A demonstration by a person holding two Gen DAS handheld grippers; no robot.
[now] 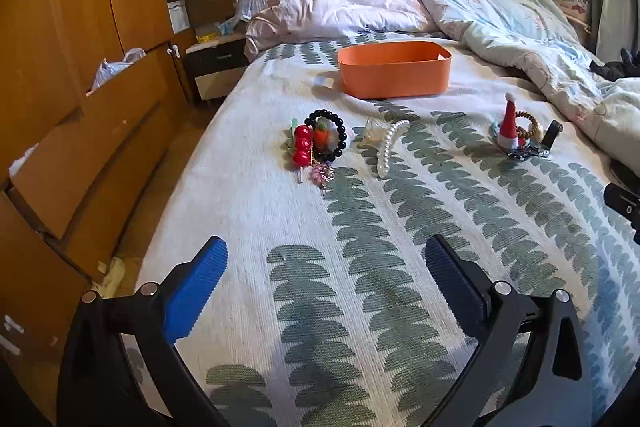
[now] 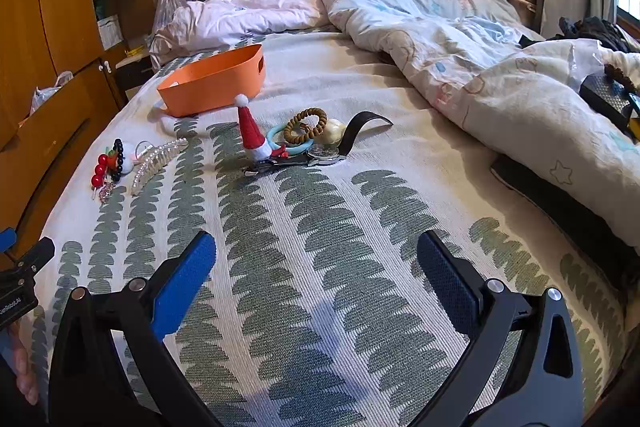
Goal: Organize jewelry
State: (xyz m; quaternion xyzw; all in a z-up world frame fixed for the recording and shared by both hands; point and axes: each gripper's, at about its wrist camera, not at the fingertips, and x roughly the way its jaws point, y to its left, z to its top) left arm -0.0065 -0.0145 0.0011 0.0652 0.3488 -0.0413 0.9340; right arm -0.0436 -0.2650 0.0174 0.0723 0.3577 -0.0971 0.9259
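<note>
Left gripper (image 1: 326, 251) and right gripper (image 2: 316, 247) — both spread wide, holding nothing. Jewelry lies scattered before an orange bin (image 1: 394, 69) — black bead bracelet (image 1: 326, 135), pearl hair claw (image 1: 389, 147)

On the bed (image 1: 400, 227): bin (image 1: 394, 69) rearmost; bead bracelet (image 1: 326, 141) cluster front left; pearl clip (image 1: 388, 147) centre; Santa hat (image 1: 509, 125) with coil ties (image 1: 528, 125) right.

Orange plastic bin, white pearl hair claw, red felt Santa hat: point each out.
Orange plastic bin (image 1: 394, 77): left wrist view, front wall.
White pearl hair claw (image 1: 387, 147): left wrist view, beaded spine.
Red felt Santa hat (image 2: 251, 133): right wrist view, red cone.
</note>
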